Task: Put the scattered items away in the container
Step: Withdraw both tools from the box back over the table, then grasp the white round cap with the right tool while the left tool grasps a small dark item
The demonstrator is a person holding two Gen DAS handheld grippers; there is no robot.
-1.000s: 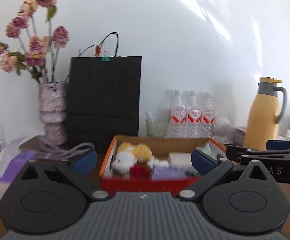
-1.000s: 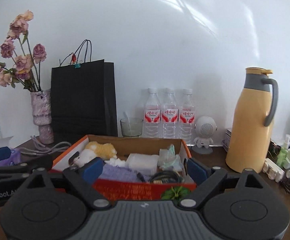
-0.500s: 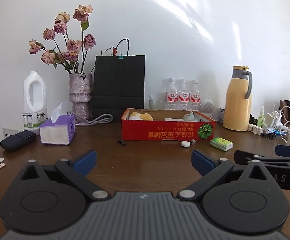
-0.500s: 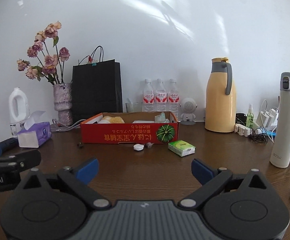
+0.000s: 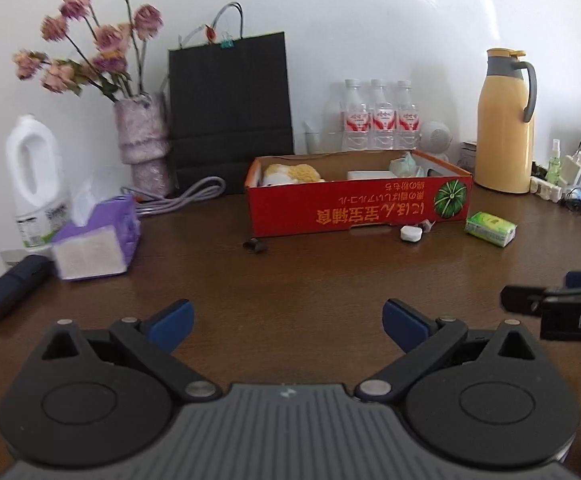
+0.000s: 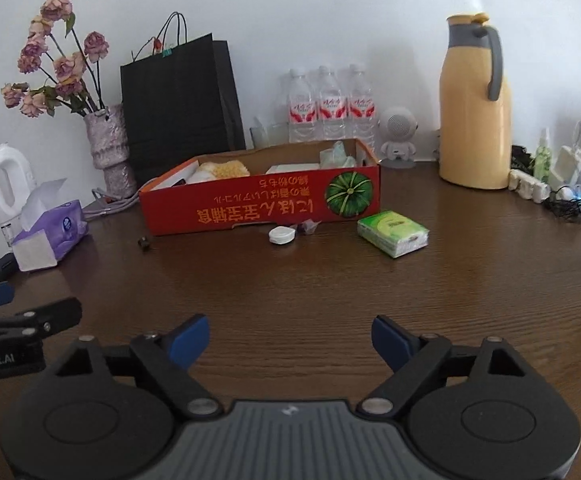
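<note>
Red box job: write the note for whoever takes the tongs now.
Left tongs: open, empty, above bare table in front of the red box.
Right tongs: open, empty, jaws have just been closing a little with nothing between them.
Already in the box: a yellow and white plush, a white pack, a pale green wrapper.
Loose by the box's front wall: green tissue pack, white round case, small wrapped sweet, small dark clip.
Left: pick up those four and drop them into the box.
</note>
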